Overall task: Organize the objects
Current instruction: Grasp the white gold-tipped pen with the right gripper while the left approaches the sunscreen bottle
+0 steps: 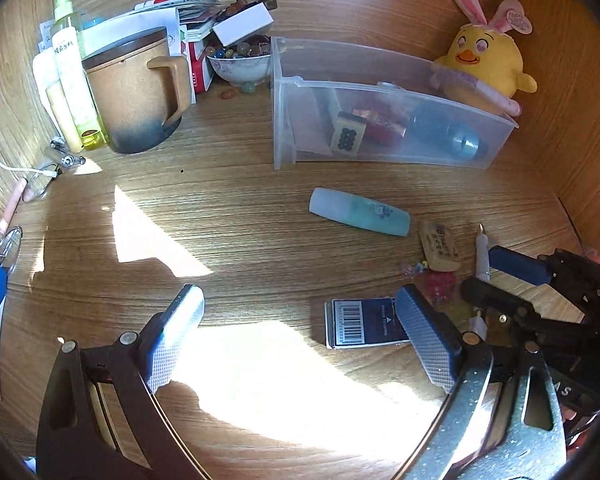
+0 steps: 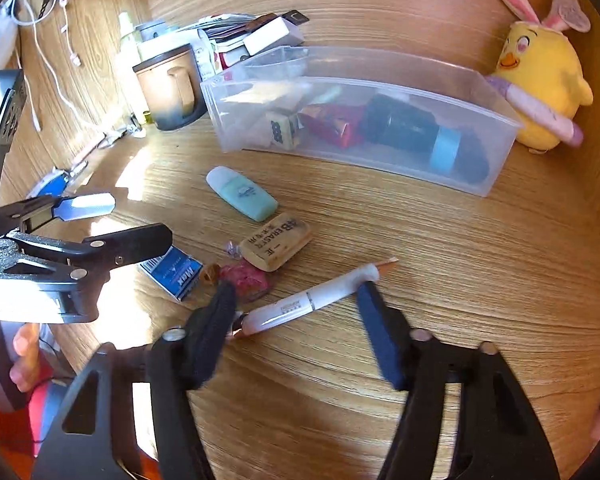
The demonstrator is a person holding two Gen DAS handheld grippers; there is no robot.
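- right gripper straddles the white pen on the wooden desk, jaws apart, not pinching it
- left gripper spread wide, nothing in it, beside the blue staple box
- clear plastic bin sits behind

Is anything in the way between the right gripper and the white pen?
Nothing visible. The white pen lies on the desk between the right gripper's open fingers. The eraser and pink wrapper lie beyond it, off to the side.
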